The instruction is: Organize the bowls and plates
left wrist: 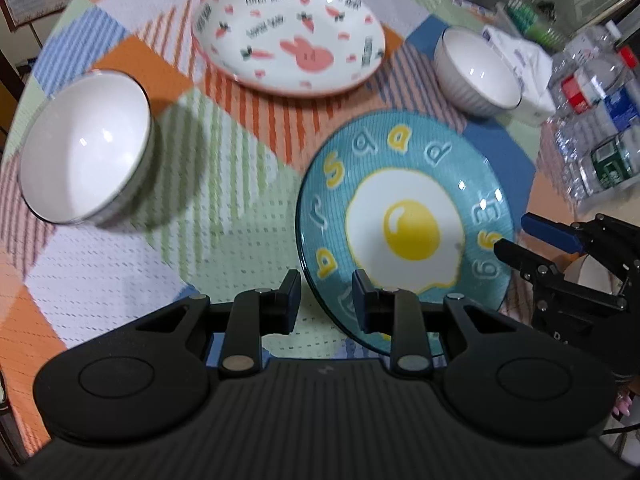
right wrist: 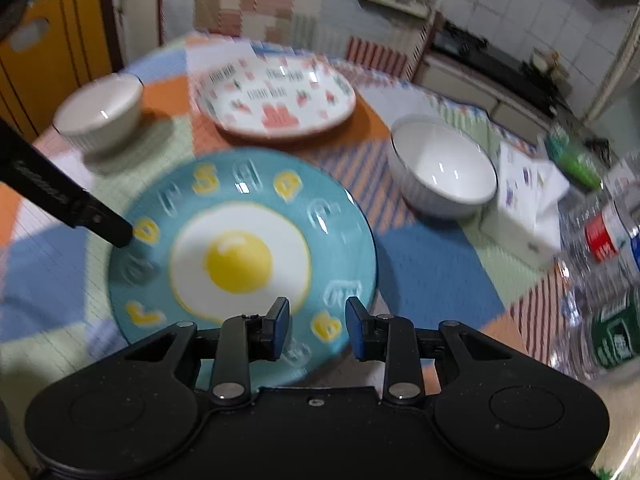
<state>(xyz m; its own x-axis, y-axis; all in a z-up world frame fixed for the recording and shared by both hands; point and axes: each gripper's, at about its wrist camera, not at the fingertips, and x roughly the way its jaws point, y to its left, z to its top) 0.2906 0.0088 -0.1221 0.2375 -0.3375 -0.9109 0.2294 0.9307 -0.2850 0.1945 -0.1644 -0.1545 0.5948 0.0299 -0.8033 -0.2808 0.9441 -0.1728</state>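
Four dishes on a bench (left wrist: 224,200) covered by a patchwork cloth of orange, blue, green and white squares.

Blue egg plate (left wrist: 404,228) nearest both cameras, flat on the cloth, fried-egg picture in the middle, raised letters round the rim. Also seen from the right wrist (right wrist: 240,256).

Bunny plate (left wrist: 288,36) at the far side, white with pink rabbit and carrots, apart from the egg plate; blurred in the right view (right wrist: 280,96).

Left bowl (left wrist: 86,148) white, well to the left, tilted toward the lens by the fisheye or perhaps truly leaning; hard to say. Right bowl (left wrist: 478,70) white, ribbed outside, upright, just beside a white tissue pack (left wrist: 520,64). Same two bowls from the right wrist: (right wrist: 100,110) and (right wrist: 444,164).

Clear bottles (left wrist: 596,120) bunched at the right edge of the bench.

Left claw (left wrist: 326,300) fingers apart, empty, hanging over the near-left rim of the egg plate. Right claw (right wrist: 318,328) fingers apart, empty, over the near rim of the same plate; seen from the left wrist at the plate's right side (left wrist: 516,240).
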